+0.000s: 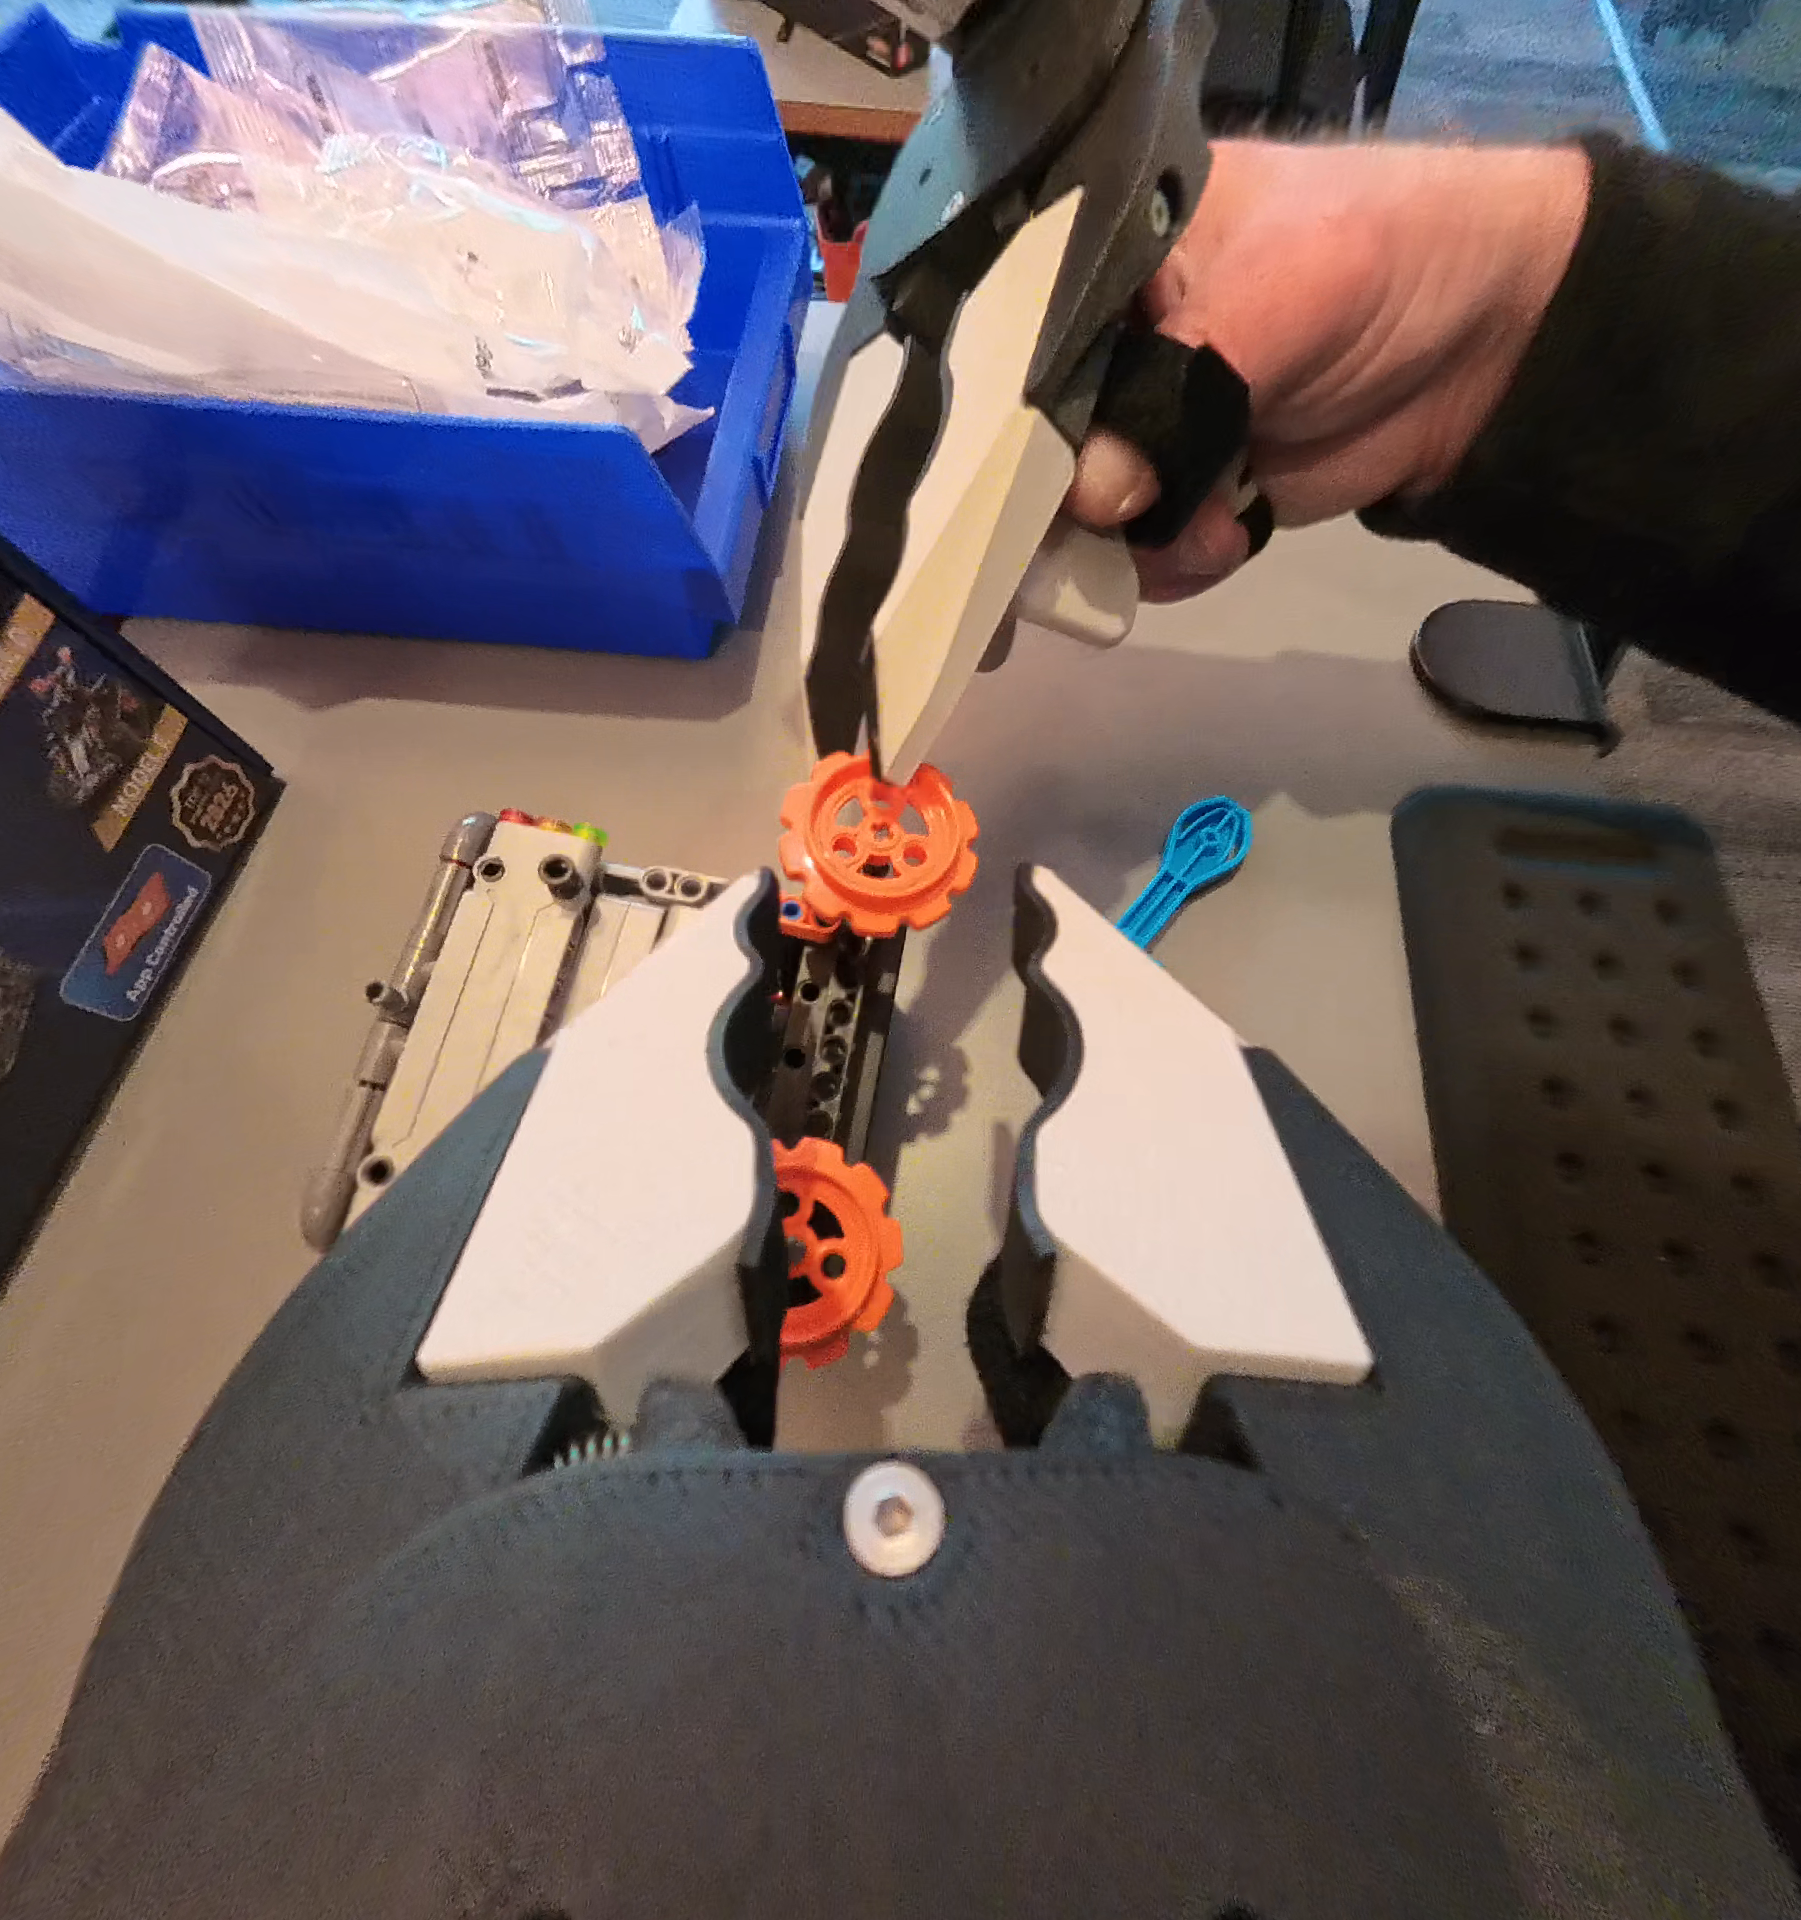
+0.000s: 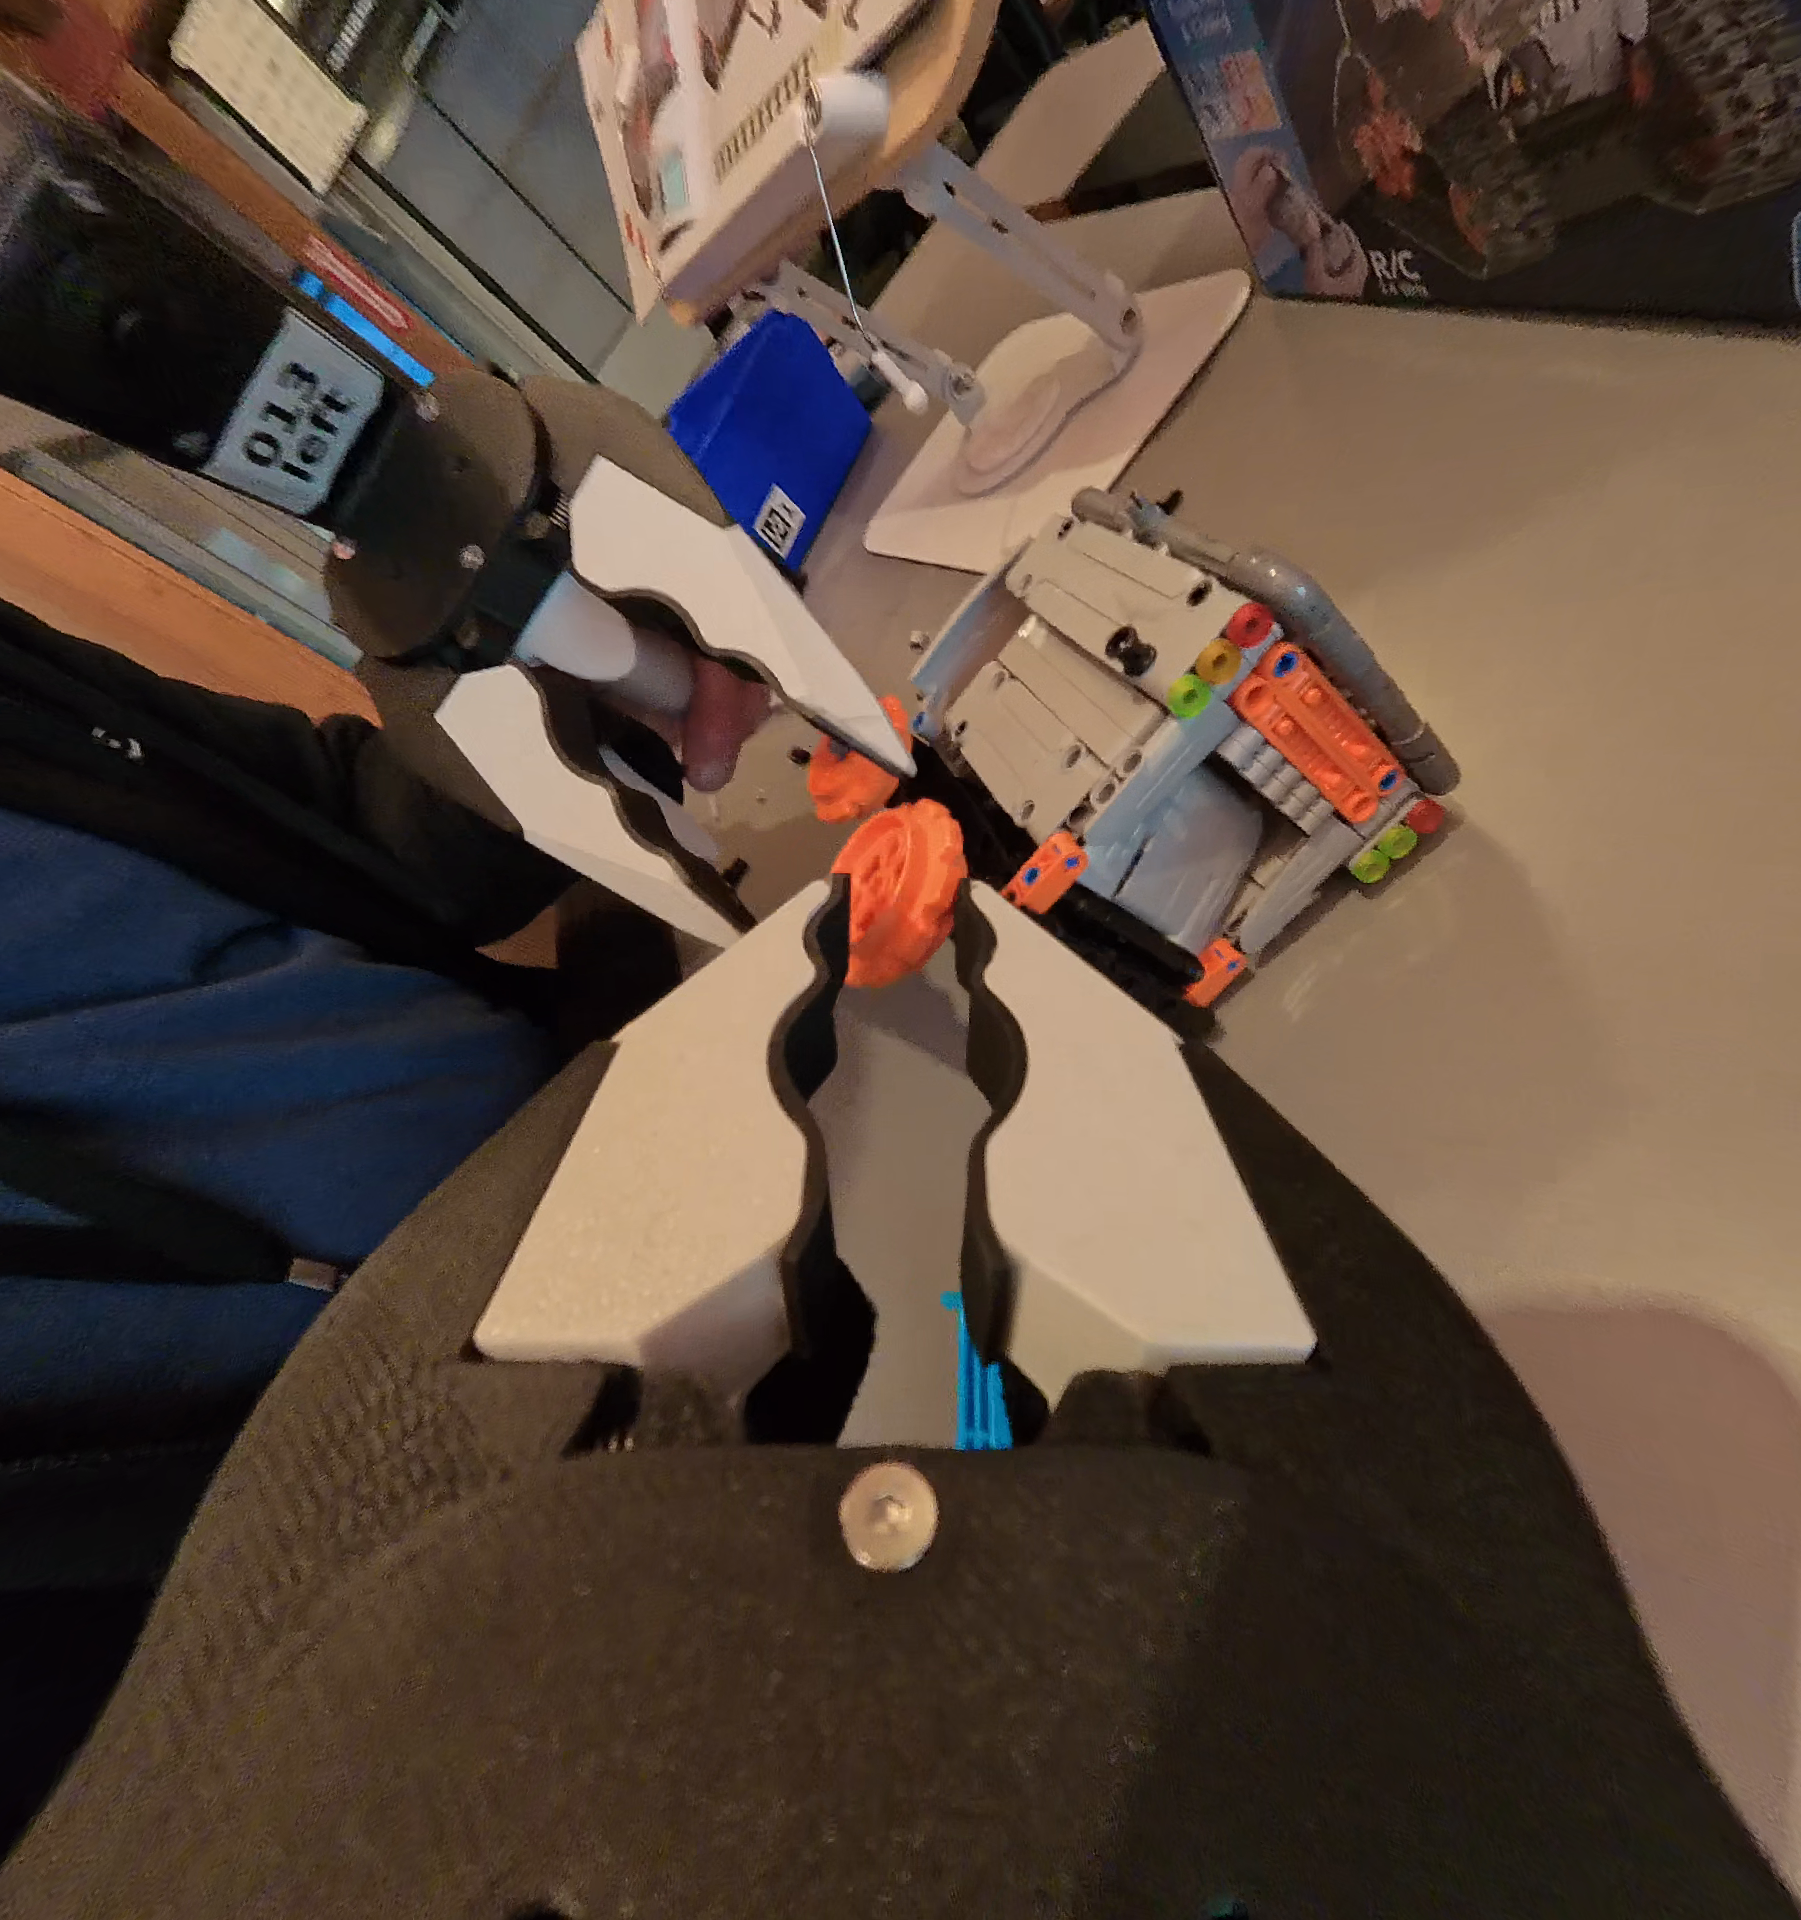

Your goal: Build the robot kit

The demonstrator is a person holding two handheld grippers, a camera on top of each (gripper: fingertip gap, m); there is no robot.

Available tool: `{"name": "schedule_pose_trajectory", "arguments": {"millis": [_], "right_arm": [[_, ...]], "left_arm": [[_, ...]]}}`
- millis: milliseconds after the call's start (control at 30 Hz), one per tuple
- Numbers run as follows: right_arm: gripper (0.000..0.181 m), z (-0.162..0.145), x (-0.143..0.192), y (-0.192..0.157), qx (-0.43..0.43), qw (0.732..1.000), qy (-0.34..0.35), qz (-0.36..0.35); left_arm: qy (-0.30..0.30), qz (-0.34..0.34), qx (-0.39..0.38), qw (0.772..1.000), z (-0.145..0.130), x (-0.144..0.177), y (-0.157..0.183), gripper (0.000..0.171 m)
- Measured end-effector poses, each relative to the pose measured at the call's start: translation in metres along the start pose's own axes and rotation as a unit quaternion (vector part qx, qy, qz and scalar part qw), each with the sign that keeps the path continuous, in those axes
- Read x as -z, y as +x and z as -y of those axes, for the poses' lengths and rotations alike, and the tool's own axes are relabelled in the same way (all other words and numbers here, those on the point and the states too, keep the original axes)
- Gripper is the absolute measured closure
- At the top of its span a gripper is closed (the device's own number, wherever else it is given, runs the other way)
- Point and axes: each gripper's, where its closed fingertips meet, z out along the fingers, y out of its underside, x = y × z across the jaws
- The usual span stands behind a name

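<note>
Above the grey table (image 1: 605,717), right gripper (image 1: 880,774) pinches only the orange wheel (image 1: 877,840) rim, left gripper (image 1: 896,914) gapes empty: wheel could twist free.

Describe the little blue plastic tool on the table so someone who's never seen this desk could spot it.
Start at the grey brick-built model in the middle of the pale table; just right of it sit two orange gear wheels. Right of those, before the dark perforated mat, lies the blue tool. It's the only blue piece there, flat and slim, with a round openwork head.
</note>
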Motion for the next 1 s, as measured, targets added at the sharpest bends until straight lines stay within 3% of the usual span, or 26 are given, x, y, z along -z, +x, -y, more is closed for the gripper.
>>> {"name": "schedule_pose_trajectory", "arguments": {"millis": [200,800,900,1000], "right_arm": [[0.173,-0.002,0.005,0.002,0.012,0.999,-0.009,-0.039],[0.175,-0.003,0.000,0.004,0.088,0.986,-0.060,-0.129],[0.180,0.007,0.003,-0.001,0.155,0.971,-0.064,-0.170],[0.163,0.007,0.004,-0.013,0.201,0.956,-0.104,-0.184]], "left_arm": [[-0.017,0.030,-0.074,0.997,0.001,-0.009,-0.003,0.138],[-0.006,0.013,-0.044,0.999,-0.003,-0.011,-0.001,0.138],[-0.015,0.012,-0.042,0.999,-0.002,-0.009,-0.004,0.139],[-0.014,0.010,-0.063,0.998,-0.003,-0.008,-0.001,0.138]]}}
